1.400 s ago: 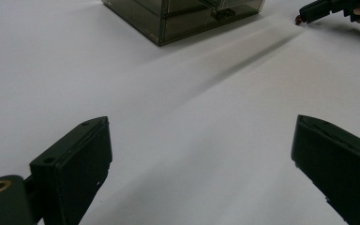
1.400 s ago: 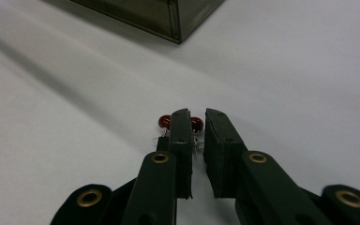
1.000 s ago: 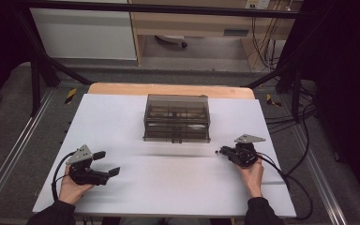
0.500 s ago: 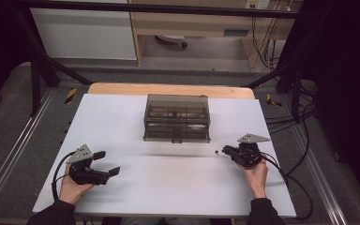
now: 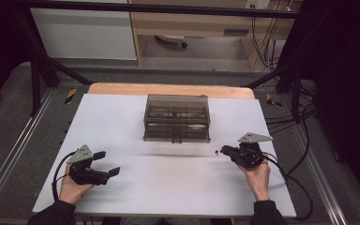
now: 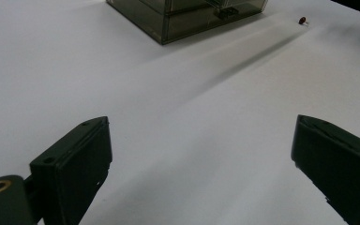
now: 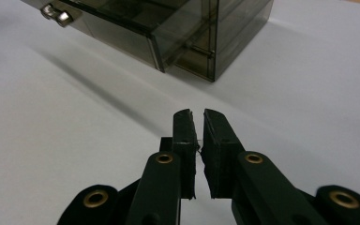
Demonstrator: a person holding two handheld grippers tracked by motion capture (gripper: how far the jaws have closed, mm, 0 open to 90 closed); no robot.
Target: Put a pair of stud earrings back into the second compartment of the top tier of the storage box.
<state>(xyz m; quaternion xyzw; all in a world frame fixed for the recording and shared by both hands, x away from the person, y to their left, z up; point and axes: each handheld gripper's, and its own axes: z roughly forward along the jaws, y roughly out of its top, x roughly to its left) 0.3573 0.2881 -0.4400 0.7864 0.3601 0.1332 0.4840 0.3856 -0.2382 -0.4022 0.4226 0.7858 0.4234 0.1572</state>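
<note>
The high view looks forward and down from above the near edge of the white surface (image 5: pixel 168 187). Both gripper views sit low and close over it, each facing the smoky translucent plastic drawer box (image 5: pixel 177 118) (image 6: pixel 187 14) (image 7: pixel 168 33), which all three views share.

left tool (image 5: pixel 104 164): black, grey plate, black cable | right tool (image 5: pixel 226 150): black, brass screws | dark sleeves (image 5: pixel 51 214)
</note>
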